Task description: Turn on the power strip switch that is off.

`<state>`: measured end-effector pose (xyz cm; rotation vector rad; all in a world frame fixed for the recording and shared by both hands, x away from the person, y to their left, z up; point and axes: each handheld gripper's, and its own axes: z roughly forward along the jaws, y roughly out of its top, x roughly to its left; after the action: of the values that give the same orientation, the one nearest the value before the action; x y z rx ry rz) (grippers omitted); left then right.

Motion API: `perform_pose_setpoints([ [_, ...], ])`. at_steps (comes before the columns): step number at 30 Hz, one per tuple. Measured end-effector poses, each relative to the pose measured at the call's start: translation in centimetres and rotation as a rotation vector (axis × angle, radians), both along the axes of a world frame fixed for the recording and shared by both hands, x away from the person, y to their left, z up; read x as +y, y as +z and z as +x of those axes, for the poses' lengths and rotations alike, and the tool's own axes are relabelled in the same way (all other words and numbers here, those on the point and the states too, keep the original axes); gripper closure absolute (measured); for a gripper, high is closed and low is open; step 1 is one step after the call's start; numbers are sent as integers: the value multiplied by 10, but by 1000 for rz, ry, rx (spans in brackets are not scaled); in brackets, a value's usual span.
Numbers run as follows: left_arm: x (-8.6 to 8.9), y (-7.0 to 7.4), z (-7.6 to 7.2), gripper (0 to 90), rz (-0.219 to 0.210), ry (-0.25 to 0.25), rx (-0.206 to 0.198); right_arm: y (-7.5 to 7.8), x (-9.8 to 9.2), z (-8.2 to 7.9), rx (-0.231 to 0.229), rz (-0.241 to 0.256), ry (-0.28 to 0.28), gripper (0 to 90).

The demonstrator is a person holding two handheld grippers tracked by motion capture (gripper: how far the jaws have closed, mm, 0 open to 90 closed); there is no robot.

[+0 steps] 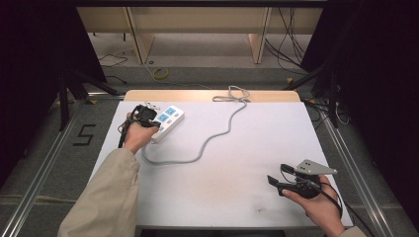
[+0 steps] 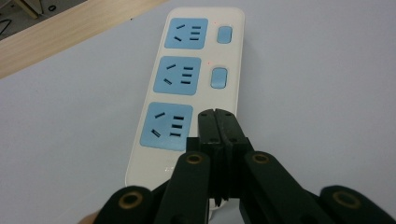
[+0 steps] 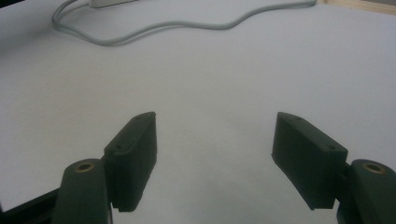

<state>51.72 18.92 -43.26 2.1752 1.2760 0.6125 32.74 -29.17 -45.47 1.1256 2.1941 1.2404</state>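
From above, the left gripper (image 1: pixel 146 114) sits over the strip (image 1: pixel 168 120) at its near end, while its own view shows closed, empty jaws pressing the third switch, likely needing a firm push, and the right gripper (image 3: pixel 215 158) idles wide open.

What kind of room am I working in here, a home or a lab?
Most likely a lab or test rig, not a home: a bare white table framed by aluminium rails, loose cables on the floor behind, and a "5" marked on the floor. Just a power strip lies on the table.
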Motion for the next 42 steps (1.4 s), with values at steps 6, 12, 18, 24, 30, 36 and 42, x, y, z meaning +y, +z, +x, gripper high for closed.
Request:
perform_pose_setpoints([
  [6,-1,1,3,898,7,0,4,0,0,0,1,0,0,314],
  [12,-1,2,6,898,12,-2,12,0,0,0,2,1,1,314],
  [18,-1,0,8,898,5,2,24,0,0,0,2,2,2,314],
  [24,-2,-3,12,898,5,3,32,0,1,0,4,2,2,314],
  [30,-3,-5,13,898,3,-8,34,-1,1,0,4,0,2,314],
  [36,-3,-8,15,898,4,-8,44,0,1,0,6,1,3,314],
  [42,-2,-9,16,898,7,-5,50,-1,1,0,6,1,3,314],
])
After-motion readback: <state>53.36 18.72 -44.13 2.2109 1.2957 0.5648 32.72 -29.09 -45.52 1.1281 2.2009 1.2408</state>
